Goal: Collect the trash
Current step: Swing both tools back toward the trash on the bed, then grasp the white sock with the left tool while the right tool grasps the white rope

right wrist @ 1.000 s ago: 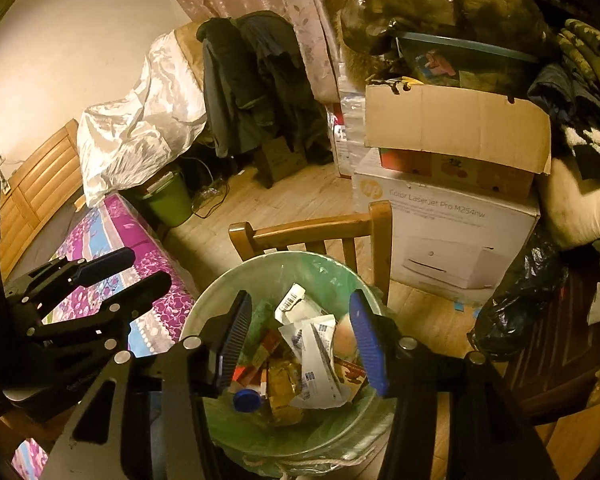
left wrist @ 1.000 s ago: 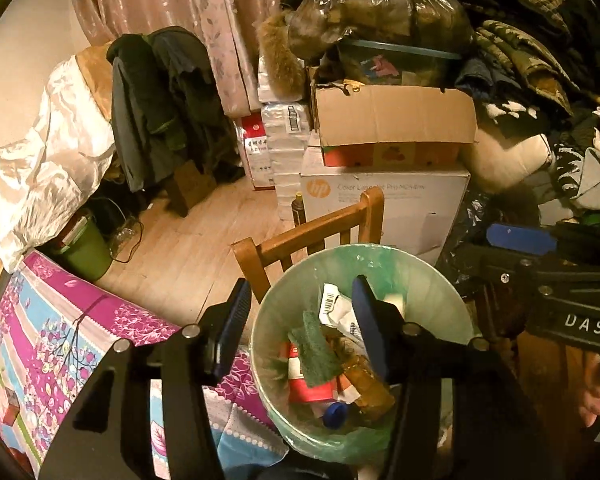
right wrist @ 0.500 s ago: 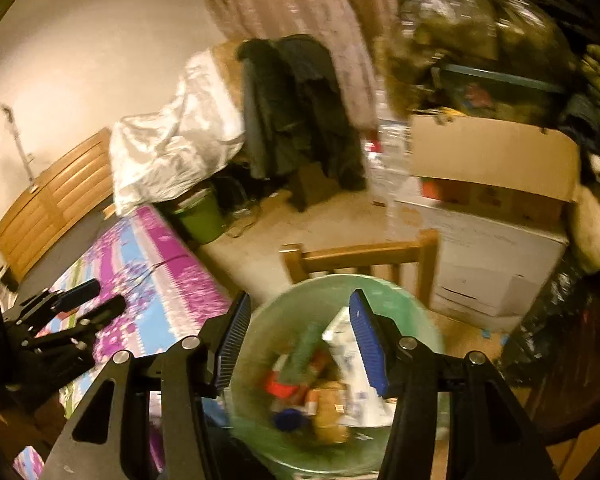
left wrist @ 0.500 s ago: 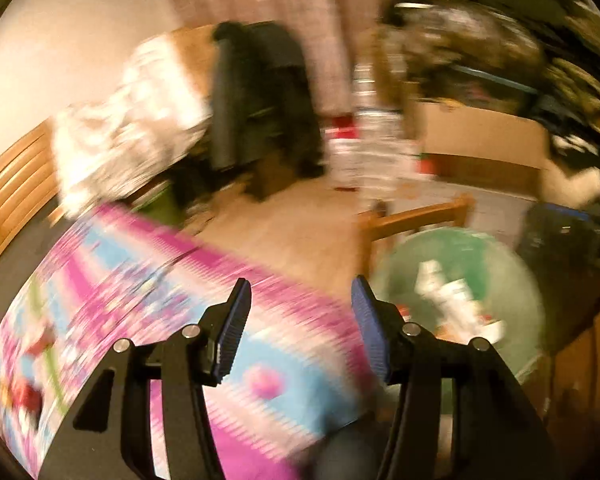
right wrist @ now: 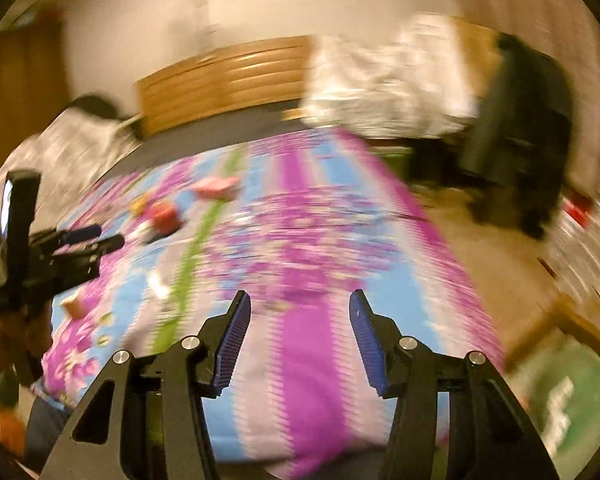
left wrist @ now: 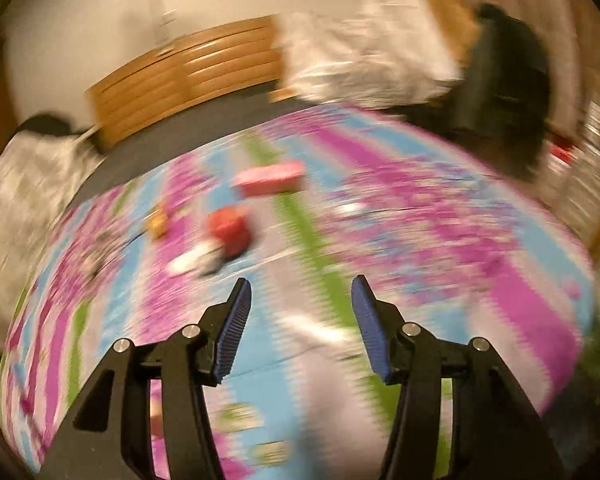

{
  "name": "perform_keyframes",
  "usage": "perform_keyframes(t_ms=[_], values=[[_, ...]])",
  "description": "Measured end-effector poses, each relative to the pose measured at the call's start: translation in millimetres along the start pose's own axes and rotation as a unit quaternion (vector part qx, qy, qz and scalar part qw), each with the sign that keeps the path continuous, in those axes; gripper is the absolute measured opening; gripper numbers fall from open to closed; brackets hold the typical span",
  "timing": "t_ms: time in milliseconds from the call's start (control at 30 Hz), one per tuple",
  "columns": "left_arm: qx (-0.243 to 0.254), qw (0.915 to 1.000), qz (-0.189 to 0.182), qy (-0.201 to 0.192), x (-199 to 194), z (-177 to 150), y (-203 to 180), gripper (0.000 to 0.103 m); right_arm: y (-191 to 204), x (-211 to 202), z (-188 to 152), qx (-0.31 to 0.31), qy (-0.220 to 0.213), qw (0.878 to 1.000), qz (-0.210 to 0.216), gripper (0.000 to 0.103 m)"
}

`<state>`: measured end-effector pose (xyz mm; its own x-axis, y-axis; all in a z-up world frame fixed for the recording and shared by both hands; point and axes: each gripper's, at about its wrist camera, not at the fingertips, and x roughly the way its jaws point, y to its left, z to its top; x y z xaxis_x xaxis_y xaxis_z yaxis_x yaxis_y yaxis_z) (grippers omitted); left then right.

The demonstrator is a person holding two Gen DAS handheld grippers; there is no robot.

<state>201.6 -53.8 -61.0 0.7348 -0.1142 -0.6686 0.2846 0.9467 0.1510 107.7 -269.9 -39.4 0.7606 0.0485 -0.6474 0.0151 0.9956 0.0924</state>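
Observation:
Both views are motion-blurred. My left gripper (left wrist: pixel 300 292) is open and empty above a pink, purple and blue patterned bedspread (left wrist: pixel 420 232). Trash lies on the spread ahead of it: a pink box (left wrist: pixel 270 178), a red crumpled item (left wrist: pixel 230 230), a white piece (left wrist: pixel 192 260) and a small yellow item (left wrist: pixel 158 226). My right gripper (right wrist: pixel 298 304) is open and empty over the same bedspread (right wrist: pixel 300 240). The pink box (right wrist: pixel 216 188) and the red item (right wrist: pixel 164 216) lie far left of it. The left gripper (right wrist: pixel 76 244) shows at the left edge. The green-lined trash bin (right wrist: pixel 568 392) sits at lower right.
A wooden headboard (left wrist: pixel 188 80) stands behind the bed. A white bundle (left wrist: pixel 364 60) and dark clothes (left wrist: pixel 508 76) sit at the back right. A grey-white pillow (left wrist: pixel 24 192) lies at the left. A wooden chair back (right wrist: pixel 560 320) stands beside the bin, with wood floor (right wrist: pixel 492 248) beyond.
Both grippers have swung left, away from the trash bin and over the bed. The bin has left the left wrist view and slid to the right view's lower right corner. Both stayed open.

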Motion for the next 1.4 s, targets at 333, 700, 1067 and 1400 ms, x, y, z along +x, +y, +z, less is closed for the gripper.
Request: perform_keyframes(t_ms=[333,700,1067,1400], values=[[-0.133,0.9808,0.13,0.057,27,-44,218,0.05,132,102,11,-0.078,0.078,0.989,0.101,0.054],[-0.149,0.9768,0.146,0.049,87,-37,317,0.053,170,164,6,-0.115,0.105,0.981,0.113,0.067],[-0.161,0.9767,0.13,0.056,187,-9,355,0.063,170,219,6,-0.127,0.129,0.979,0.096,0.069],[-0.181,0.9655,0.169,0.08,275,17,394,0.064,185,259,-6,-0.157,0.161,0.969,0.106,0.044]])
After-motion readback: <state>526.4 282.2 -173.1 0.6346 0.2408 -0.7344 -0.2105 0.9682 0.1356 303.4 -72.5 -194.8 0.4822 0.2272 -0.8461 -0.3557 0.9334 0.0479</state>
